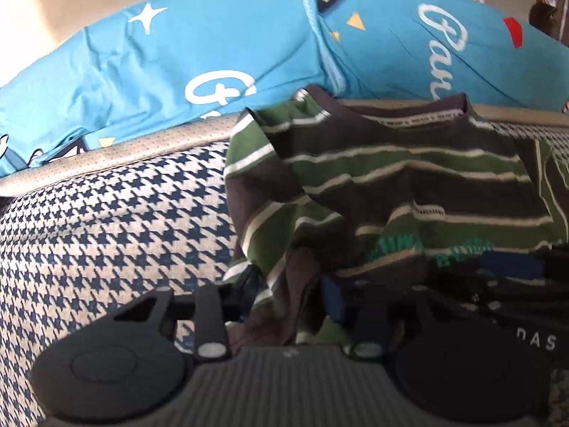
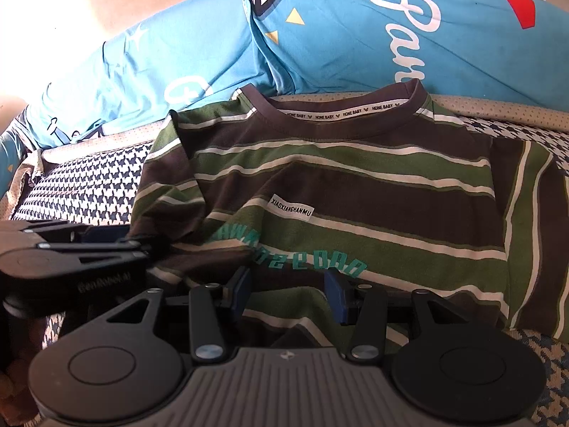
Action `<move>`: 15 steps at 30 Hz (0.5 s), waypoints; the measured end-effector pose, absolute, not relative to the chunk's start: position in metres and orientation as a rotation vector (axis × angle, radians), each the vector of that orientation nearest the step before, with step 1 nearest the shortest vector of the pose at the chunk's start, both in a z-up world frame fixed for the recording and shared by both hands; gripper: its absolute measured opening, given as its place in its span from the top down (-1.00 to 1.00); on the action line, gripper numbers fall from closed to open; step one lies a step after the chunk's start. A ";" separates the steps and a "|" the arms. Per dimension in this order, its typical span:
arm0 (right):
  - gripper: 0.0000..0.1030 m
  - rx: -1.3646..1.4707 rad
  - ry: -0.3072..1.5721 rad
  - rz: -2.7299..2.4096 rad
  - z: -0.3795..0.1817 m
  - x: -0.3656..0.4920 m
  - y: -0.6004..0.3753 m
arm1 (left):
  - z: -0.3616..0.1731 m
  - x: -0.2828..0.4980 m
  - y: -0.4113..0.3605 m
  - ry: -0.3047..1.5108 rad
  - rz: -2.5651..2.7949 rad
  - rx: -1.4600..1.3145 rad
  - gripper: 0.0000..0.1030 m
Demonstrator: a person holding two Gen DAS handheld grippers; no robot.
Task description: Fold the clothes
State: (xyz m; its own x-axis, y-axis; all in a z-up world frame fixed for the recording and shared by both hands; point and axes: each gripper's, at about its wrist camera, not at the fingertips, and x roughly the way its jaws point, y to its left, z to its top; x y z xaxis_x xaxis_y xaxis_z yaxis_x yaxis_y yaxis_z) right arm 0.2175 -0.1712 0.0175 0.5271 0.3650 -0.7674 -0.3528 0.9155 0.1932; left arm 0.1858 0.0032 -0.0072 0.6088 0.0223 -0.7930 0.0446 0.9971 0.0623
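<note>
So the brown-and-green striped t-shirt with thin white lines (image 2: pixel 341 185) is lying front-up on the navy-and-cream houndstooth bed cover (image 1: pixel 106 220), neck toward the bright blue printed pillows (image 2: pixel 338 42). It's got a small white label on the chest and teal lettering lower down. Its near-left side is all bunched up. The left gripper (image 1: pixel 288 302) is clenched on that bunched hem fabric, and the right gripper (image 2: pixel 290 293) sits with its blue pads around a raised fold at the shirt's bottom edge, apparently pinching it.
</note>
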 end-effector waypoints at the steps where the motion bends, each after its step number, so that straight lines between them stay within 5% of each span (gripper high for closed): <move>1: 0.11 0.014 0.921 0.429 0.017 0.218 -0.171 | -0.006 0.186 0.006 0.911 -0.004 0.069 0.28; 15: 0.11 0.003 0.924 0.431 0.018 0.218 -0.169 | 0.007 0.198 0.058 0.866 0.228 -0.030 0.28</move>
